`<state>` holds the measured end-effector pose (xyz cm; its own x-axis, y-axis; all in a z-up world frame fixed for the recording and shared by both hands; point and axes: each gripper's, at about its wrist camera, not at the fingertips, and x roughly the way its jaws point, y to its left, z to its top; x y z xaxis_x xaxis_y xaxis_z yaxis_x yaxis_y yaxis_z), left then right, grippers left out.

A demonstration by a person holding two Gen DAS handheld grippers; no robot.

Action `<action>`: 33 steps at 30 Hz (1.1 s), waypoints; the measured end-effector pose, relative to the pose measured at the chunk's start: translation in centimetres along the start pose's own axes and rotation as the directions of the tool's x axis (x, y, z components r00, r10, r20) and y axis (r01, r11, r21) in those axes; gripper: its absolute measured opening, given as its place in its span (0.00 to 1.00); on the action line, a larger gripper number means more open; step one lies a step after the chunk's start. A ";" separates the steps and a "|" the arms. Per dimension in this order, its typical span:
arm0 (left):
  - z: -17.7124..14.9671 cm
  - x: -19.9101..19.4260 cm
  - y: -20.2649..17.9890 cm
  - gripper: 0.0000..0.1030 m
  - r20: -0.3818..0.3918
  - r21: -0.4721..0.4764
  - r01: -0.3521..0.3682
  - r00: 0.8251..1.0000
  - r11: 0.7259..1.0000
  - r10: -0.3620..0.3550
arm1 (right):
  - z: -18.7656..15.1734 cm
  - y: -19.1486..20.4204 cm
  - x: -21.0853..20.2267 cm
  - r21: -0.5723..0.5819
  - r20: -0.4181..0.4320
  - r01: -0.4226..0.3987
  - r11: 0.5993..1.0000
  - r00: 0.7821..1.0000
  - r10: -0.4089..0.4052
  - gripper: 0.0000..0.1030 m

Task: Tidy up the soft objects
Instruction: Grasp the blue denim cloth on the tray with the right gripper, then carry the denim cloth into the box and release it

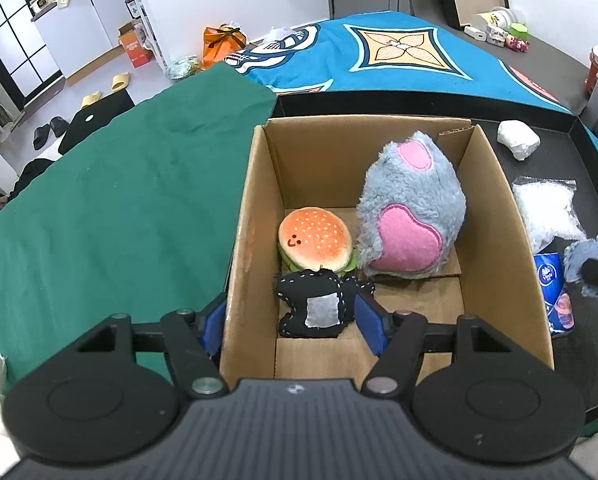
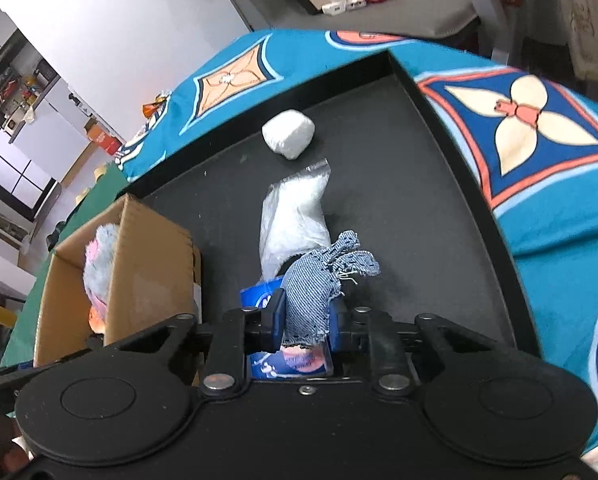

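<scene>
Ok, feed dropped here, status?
Left gripper open astride box wall. Right gripper shut on denim toy. Burger plush boxed.

The left claw (image 1: 291, 322) is standing wide open, its two blue-padded fingers (image 1: 369, 326) splayed far apart, one on each side of a cardboard wall, and nothing is sitting between the pads. The black linkage arms behind it are spreading outward. The right claw (image 2: 305, 318) is pinching inward, its blue pads (image 2: 277, 316) pressing from both sides on a denim piece (image 2: 315, 288) that is sticking out forward past the fingertips. Both claws are pointing forward and downward.
</scene>
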<state>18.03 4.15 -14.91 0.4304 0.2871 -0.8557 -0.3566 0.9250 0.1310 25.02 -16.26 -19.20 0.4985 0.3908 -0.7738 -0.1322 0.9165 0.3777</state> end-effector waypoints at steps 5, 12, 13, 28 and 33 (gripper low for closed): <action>0.0 -0.1 0.3 0.64 0.006 -0.006 0.004 1.000 1.000 -0.004 | 0.7 0.6 -1.0 -0.011 0.033 -0.004 1.000 0.999 0.004 0.20; -0.2 -0.2 1.0 0.64 0.010 -0.019 0.016 1.000 1.000 -0.016 | 1.5 2.8 -2.0 -0.042 0.058 -0.033 0.999 0.998 0.036 0.20; -0.3 -0.2 1.1 0.64 0.010 -0.022 0.018 1.000 1.000 -0.018 | 1.6 3.2 -2.2 -0.046 0.060 -0.038 0.998 0.997 0.040 0.20; -0.9 -0.8 3.3 0.62 0.039 -0.073 0.105 0.994 0.992 -0.102 | 1.3 8.8 -3.7 -0.128 0.071 -0.118 0.985 0.989 0.128 0.21; -1.4 -0.4 3.6 0.42 0.011 -0.075 0.140 0.990 0.987 -0.139 | 0.8 10.4 -3.6 -0.144 0.059 -0.141 0.979 0.987 0.151 0.21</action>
<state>15.38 6.96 -14.81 0.4849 0.1580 -0.8602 -0.3544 0.9347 -0.0281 22.52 -8.19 -12.10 0.5221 0.5191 -0.6767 -0.3232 0.8547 0.4063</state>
